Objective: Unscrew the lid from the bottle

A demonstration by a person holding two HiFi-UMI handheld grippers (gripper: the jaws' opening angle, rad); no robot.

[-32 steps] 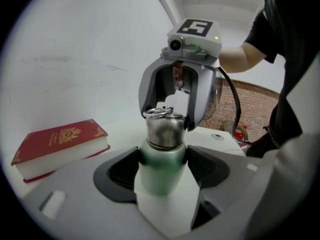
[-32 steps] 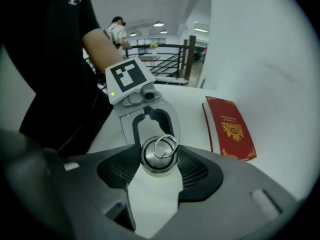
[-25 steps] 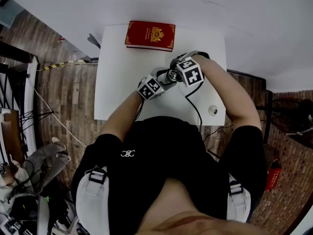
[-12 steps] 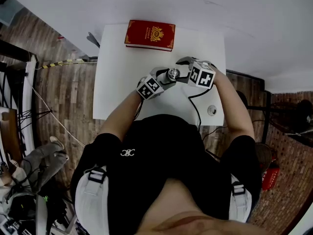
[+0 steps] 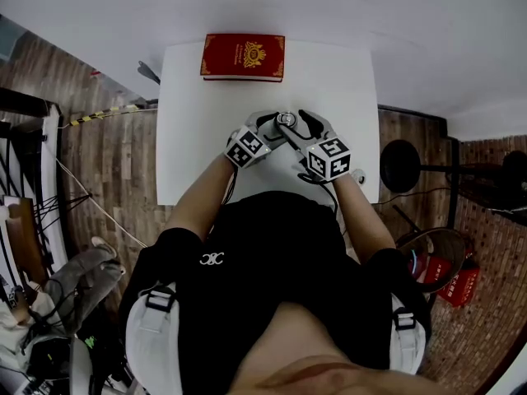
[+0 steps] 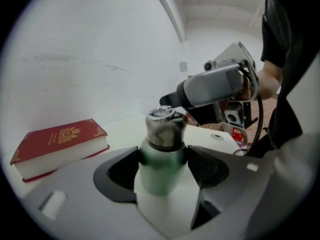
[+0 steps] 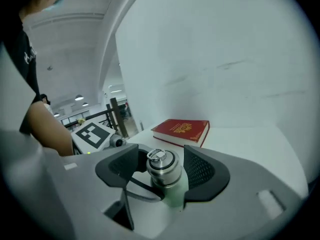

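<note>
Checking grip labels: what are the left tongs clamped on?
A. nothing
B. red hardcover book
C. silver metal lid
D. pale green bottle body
D: the left tongs press both sides of the pale green bottle just under its silver metal lid.

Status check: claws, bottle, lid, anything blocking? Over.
Left claw shut on green bottle. Right claw open, jaws just opened, lid between them, on bottle. Red book apart at table's far edge.
</note>
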